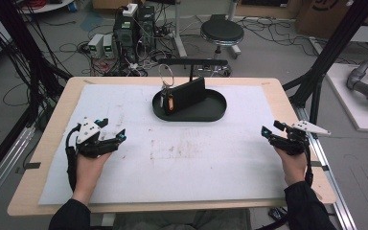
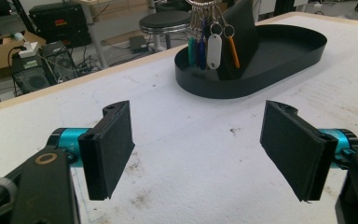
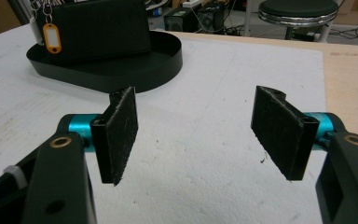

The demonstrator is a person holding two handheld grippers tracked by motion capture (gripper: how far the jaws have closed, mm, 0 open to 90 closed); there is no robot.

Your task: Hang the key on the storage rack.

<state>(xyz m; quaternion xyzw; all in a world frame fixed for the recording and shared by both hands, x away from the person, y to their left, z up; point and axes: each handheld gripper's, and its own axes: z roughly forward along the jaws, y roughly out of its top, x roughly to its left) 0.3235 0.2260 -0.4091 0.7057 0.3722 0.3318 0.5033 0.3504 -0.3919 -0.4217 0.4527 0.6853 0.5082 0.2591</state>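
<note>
Overhead, I see my left gripper point(image 1: 112, 129) low on the white foam mat point(image 1: 196, 158), jaws spread wide and empty; my right gripper point(image 1: 274, 130) sits at the mat's right edge, also wide; the bunch of keys with coloured tags point(image 1: 166, 98) hangs from a black stand point(image 1: 191, 62) over the black oval metal tray point(image 1: 211, 111), well apart from both. Along the left gripper view, pads point(image 2: 109, 149) gape on bare mat; keys point(image 2: 212, 42) ahead at the tray's near end. Along the right gripper view, pads point(image 3: 121, 135) stand wide; an orange tag point(image 3: 52, 37) hangs up left.
</note>
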